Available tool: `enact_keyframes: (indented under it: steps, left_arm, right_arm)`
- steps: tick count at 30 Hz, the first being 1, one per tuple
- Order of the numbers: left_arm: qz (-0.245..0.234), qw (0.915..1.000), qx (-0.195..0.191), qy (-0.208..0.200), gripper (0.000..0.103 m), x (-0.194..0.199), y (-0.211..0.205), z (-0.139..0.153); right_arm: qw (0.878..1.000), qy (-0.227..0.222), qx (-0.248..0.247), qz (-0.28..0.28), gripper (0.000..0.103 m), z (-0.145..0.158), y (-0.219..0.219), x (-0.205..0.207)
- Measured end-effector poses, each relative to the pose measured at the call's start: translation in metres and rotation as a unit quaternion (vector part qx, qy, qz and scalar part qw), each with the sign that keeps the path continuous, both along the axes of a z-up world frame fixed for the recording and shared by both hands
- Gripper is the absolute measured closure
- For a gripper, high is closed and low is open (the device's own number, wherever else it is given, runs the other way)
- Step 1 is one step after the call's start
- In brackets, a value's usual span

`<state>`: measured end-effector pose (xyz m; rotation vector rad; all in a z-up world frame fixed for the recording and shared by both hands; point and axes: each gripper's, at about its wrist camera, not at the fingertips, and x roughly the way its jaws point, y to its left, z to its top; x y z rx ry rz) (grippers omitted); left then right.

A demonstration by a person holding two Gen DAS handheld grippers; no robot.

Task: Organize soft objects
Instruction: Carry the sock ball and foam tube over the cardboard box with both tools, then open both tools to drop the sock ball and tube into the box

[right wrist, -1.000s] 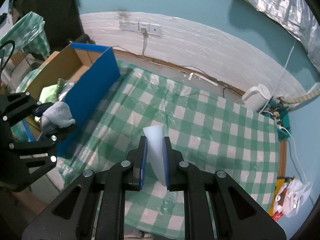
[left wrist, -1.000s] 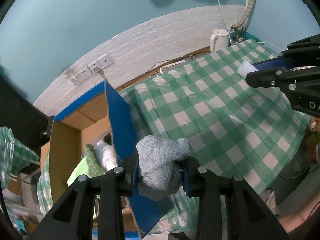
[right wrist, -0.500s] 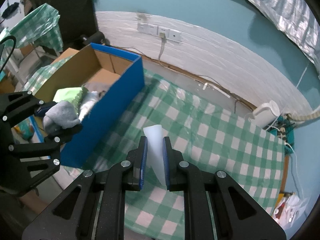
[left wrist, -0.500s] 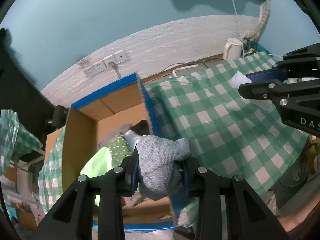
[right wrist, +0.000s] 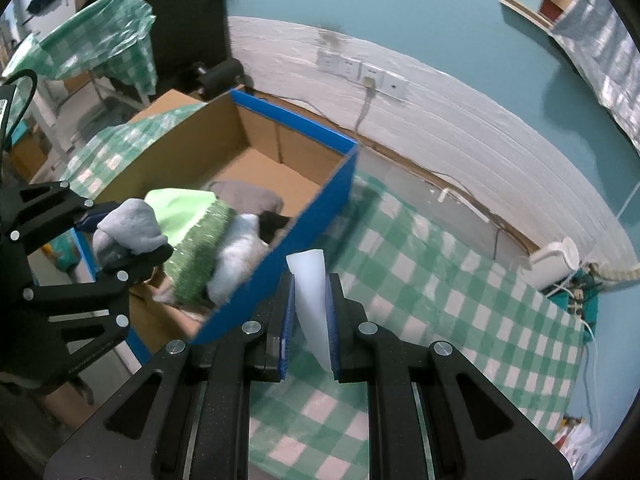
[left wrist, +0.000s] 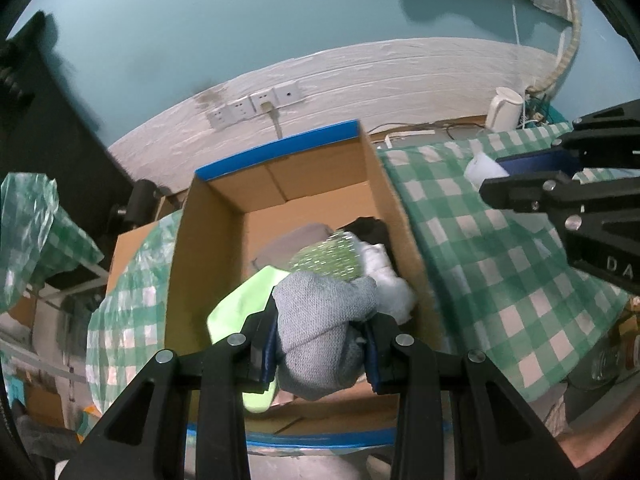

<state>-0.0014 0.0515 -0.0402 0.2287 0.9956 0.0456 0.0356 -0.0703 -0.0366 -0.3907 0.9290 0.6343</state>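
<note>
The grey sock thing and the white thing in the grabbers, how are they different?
The grey knitted bundle is fuzzy and lumpy; the white piece looks smooth and flat, tapering downward. The grey bundle bulges out between the left hand-held gripper pads, while the white piece sits thin in the right hand-held gripper. The grey bundle hangs over the cardboard box; the white piece is over the checked tablecloth. Both are clamped and off the table.

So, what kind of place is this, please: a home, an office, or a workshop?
Probably a room in a home, used informally for sorting. A green checked tablecloth covers the table, a white kettle stands by the wall sockets, and a cardboard box holds soft clothes.
</note>
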Motion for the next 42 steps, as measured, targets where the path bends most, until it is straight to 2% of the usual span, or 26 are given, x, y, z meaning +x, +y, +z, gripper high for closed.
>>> enact_keyframes:
  steps: [18, 25, 27, 31, 35, 37, 40, 42]
  left_arm:
    - [0.05, 0.9984, -0.018, 0.02, 0.068, -0.004, 0.059, -0.016]
    - [0.065, 0.9974, -0.024, 0.022, 0.067, -0.006, 0.072, -0.018]
    - [0.068, 0.9971, -0.026, 0.023, 0.066, -0.006, 0.075, -0.018]
    - [0.072, 0.9968, -0.024, 0.022, 0.063, -0.006, 0.077, -0.017]
    - [0.075, 0.9968, -0.02, 0.021, 0.057, -0.006, 0.077, -0.016]
    - [0.076, 0.9968, -0.019, 0.02, 0.054, -0.006, 0.077, -0.015]
    - [0.078, 0.9966, -0.018, 0.019, 0.045, -0.007, 0.077, -0.012]
    - [0.077, 0.9968, -0.016, 0.013, 0.043, -0.008, 0.075, -0.008]
  right_arm:
    - [0.998, 0.017, -0.007, 0.061, 0.09, -0.017, 0.079, -0.002]
    - [0.997, 0.034, 0.0, 0.068, 0.09, -0.026, 0.091, 0.001]
    - [0.997, 0.037, 0.006, 0.066, 0.086, -0.027, 0.092, 0.001]
    - [0.997, 0.032, 0.018, 0.061, 0.085, -0.024, 0.091, 0.002]
    - [0.998, 0.021, 0.02, 0.058, 0.072, -0.018, 0.089, 0.001]
    - [0.998, 0.015, 0.022, 0.053, 0.07, -0.016, 0.086, 0.002]
    - [0.999, 0.012, 0.023, 0.044, 0.065, -0.013, 0.08, 0.003]
    - [0.999, 0.009, 0.025, 0.037, 0.057, -0.01, 0.074, 0.003]
